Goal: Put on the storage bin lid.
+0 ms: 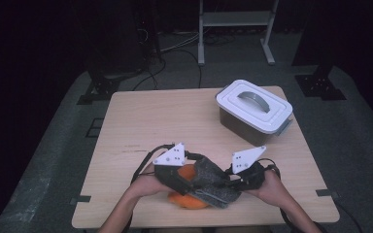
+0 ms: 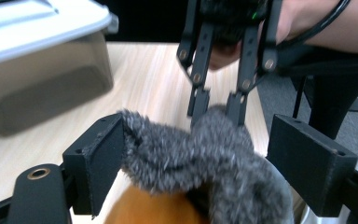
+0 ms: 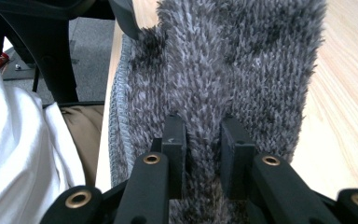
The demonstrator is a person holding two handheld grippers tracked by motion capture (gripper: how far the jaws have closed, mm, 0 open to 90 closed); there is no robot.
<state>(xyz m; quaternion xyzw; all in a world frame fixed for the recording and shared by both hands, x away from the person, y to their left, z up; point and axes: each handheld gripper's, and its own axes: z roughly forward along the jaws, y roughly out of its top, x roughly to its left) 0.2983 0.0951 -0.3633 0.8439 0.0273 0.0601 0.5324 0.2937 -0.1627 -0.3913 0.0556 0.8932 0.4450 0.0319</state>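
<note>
At the near edge of the bench (image 1: 141, 121), a grey fleece cloth (image 1: 209, 182) lies draped over an orange object (image 1: 187, 200) — soft, limp and light by the look of it, apt to sag and bunch rather than keep any shape. The right tongs (image 3: 203, 140) are clenched on a pinched fold of the pile. The left tongs (image 2: 196, 154) stand released, their jaws wide on either side of the cloth's bunched edge without pressing it. A firm pinch at a hem or thick fold looks the best hold — the fluffy nap could slip. A lidded white box (image 1: 254, 110) sits well apart at the far right.
</note>
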